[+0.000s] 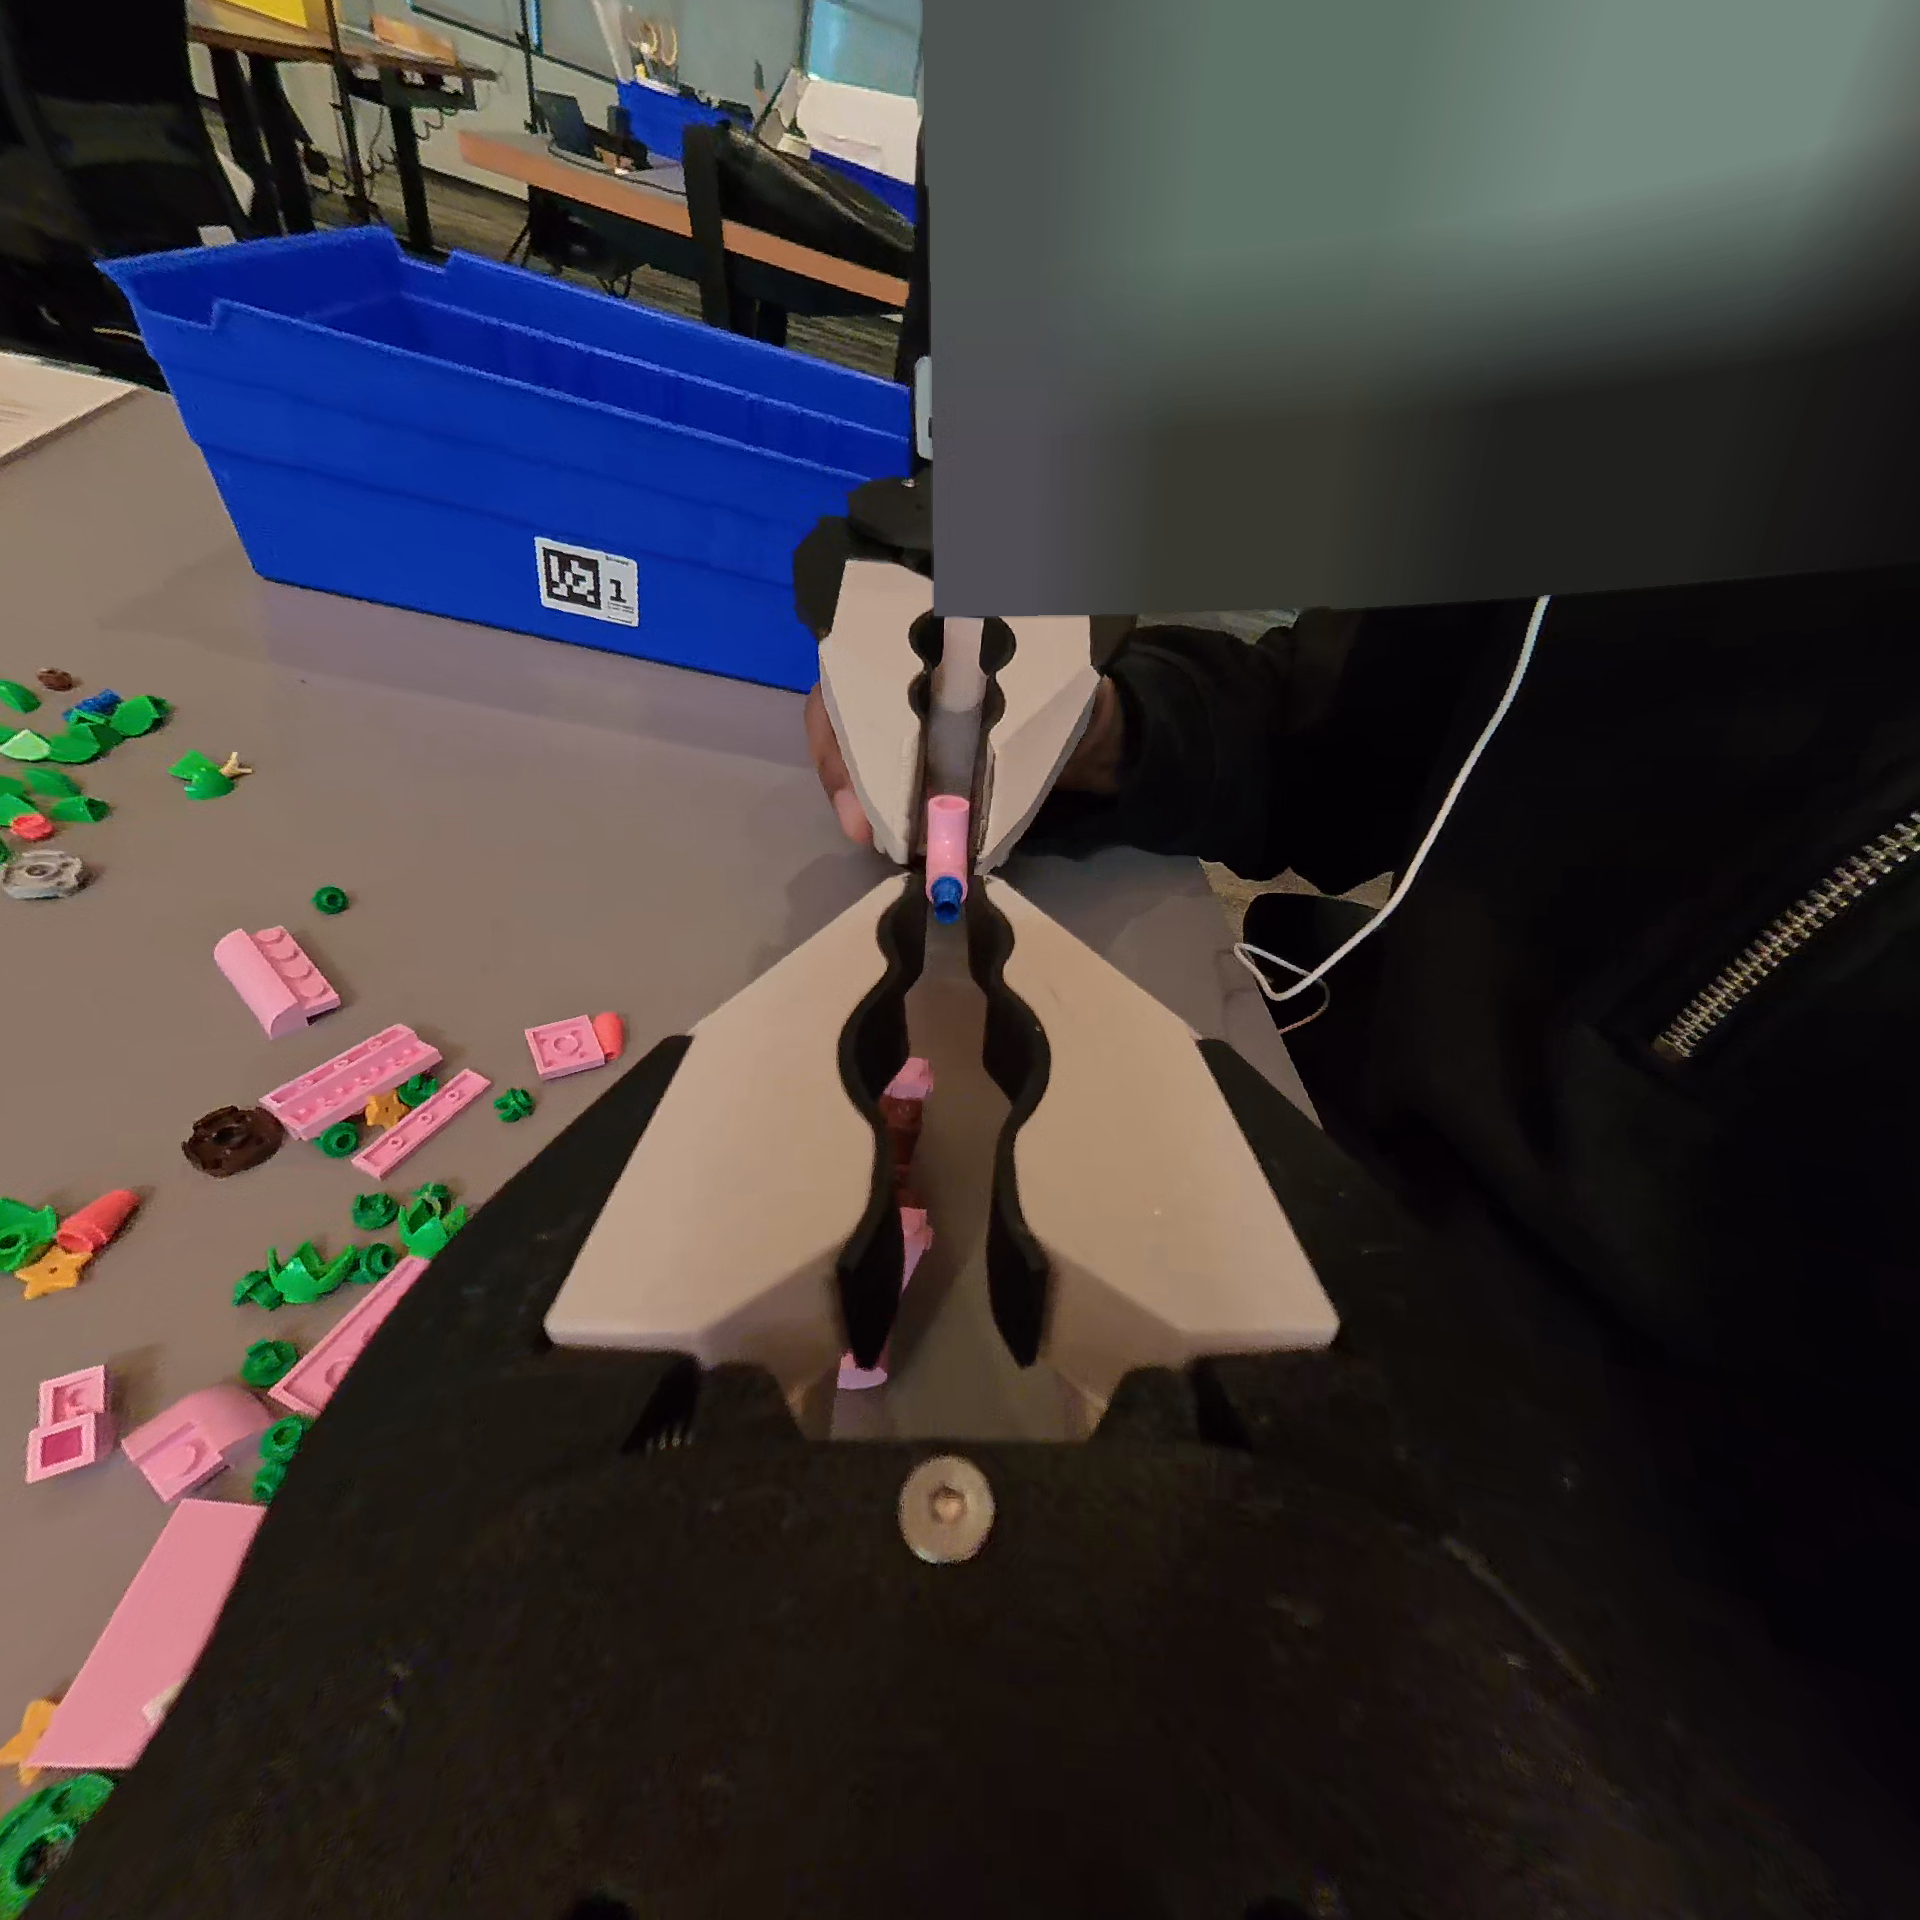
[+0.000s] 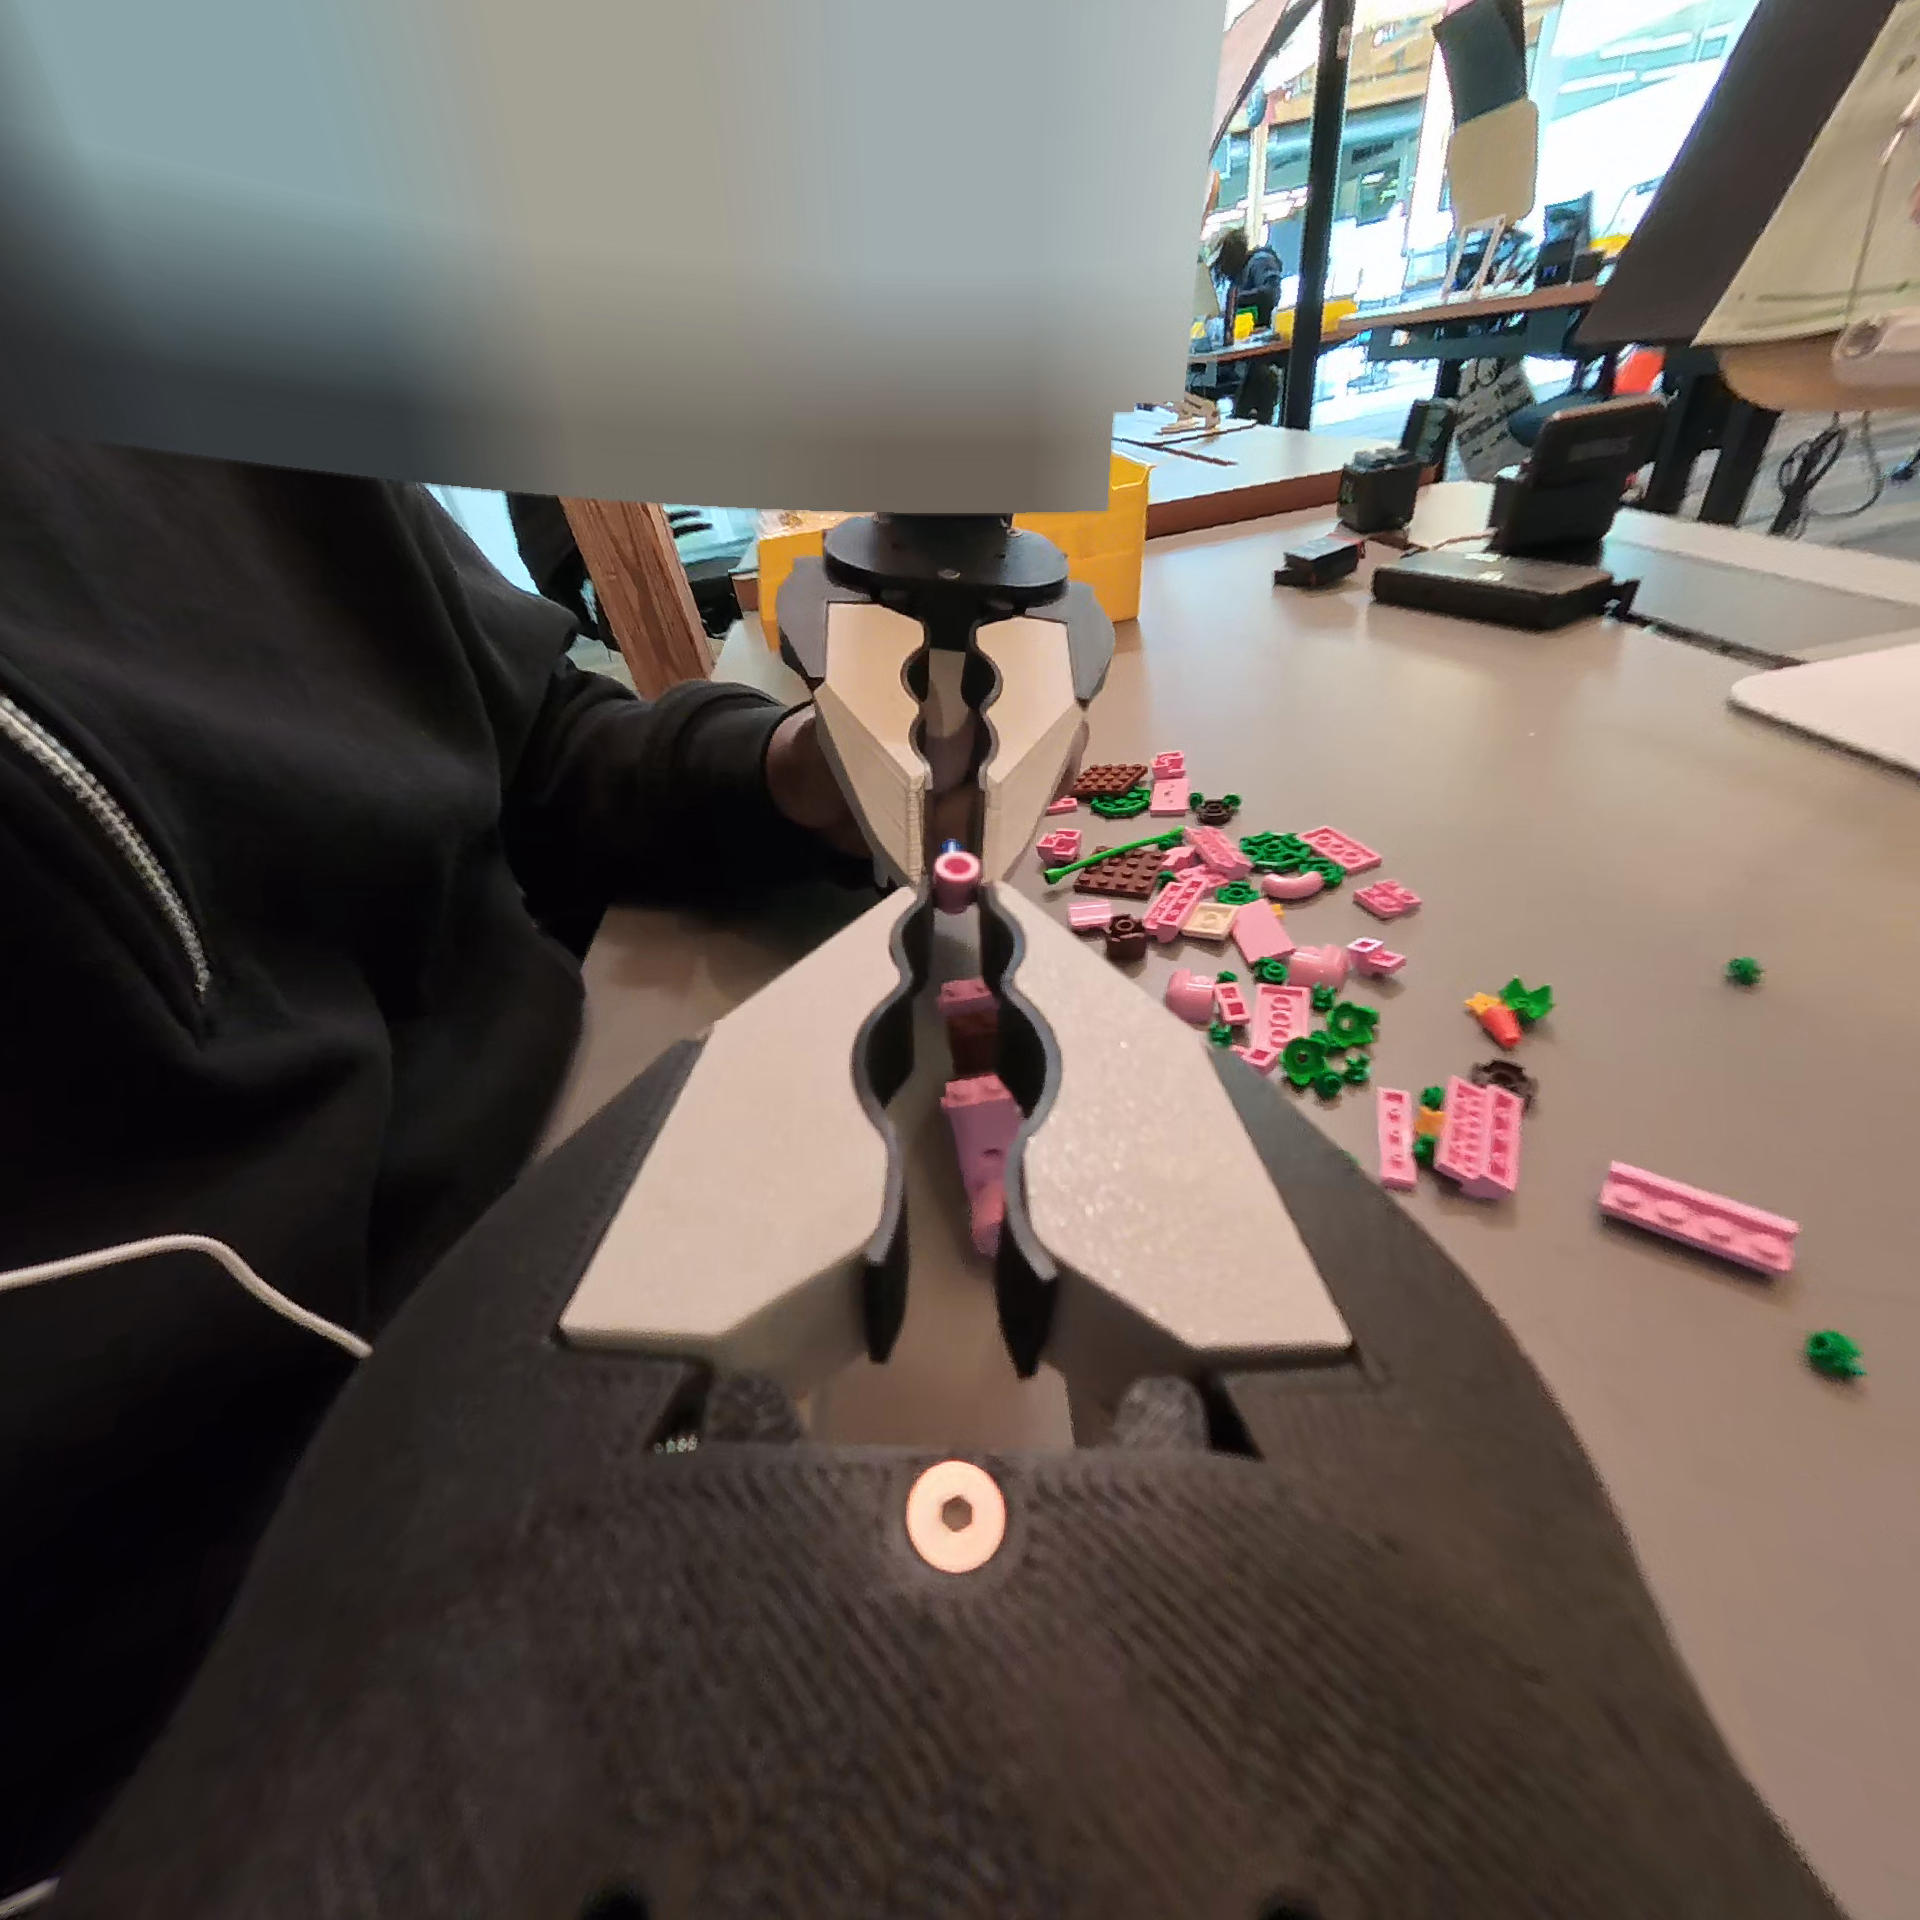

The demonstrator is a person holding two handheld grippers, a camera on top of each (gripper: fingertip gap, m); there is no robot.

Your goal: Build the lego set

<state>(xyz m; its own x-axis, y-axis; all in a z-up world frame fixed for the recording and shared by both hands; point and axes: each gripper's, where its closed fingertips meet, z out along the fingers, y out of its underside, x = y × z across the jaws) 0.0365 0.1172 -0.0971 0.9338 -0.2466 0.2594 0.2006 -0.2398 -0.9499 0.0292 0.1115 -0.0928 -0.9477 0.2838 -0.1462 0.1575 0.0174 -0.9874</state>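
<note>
My two grippers meet tip to tip above the grey table's near edge (image 1: pixel 623 790). My left gripper (image 1: pixel 945 906) is shut on a small blue pin (image 1: pixel 945 900). My right gripper (image 2: pixel 956 896) is shut on a short pink tube (image 2: pixel 956 871), which also shows in the left wrist view (image 1: pixel 948 831). The blue pin's end touches the pink tube's end, in line with it. The right gripper (image 1: pixel 948 847) faces me in the left wrist view, and the left gripper (image 2: pixel 948 831) faces me in the right wrist view. A pink and brown brick assembly (image 2: pixel 977 1091) lies on the table below the fingers.
Loose pink, green and brown pieces (image 1: pixel 343 1081) lie scattered on the table (image 2: pixel 1247 914). A blue bin (image 1: pixel 499 436) stands behind them. A person in a black zipped jacket (image 1: pixel 1558 1039) with a white cable sits at the table's edge. A yellow bin (image 2: pixel 1101 551) and black devices (image 2: pixel 1486 587) stand farther back. The grippers are tip to tip, or close to it.
</note>
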